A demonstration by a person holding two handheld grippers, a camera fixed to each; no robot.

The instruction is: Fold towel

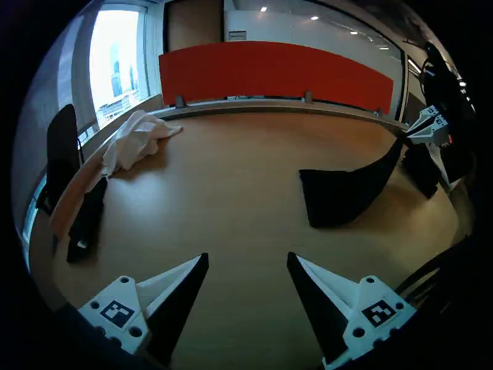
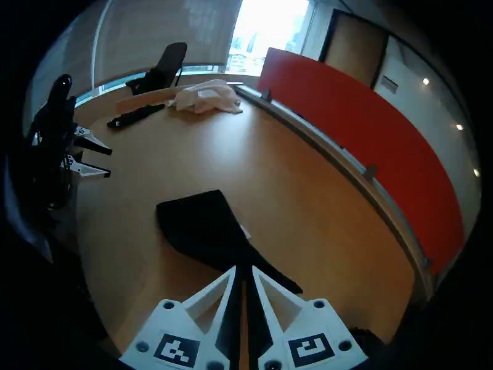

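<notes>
Nearest: left gripper (image 1: 246, 256), my fingers spread wide over bare wooden table (image 1: 234, 185), touching nothing. Each finger carries a square black-and-white marker (image 1: 117, 312): a pattern, no lettering. Right gripper (image 2: 243, 268): fingers pressed nearly together, pinching one corner of the black towel (image 2: 203, 231). From the left gripper view that corner rises off the table to the right gripper, while the rest of the towel lies flat mid-table, partly folded. Far end, near the window: crumpled white cloth (image 1: 138, 139), well apart from the towel. Long black object (image 1: 86, 216) at the table's edge beside it. Red partition (image 1: 277, 71) along the far side. Wall sign (image 1: 237, 35) too small to read.
</notes>
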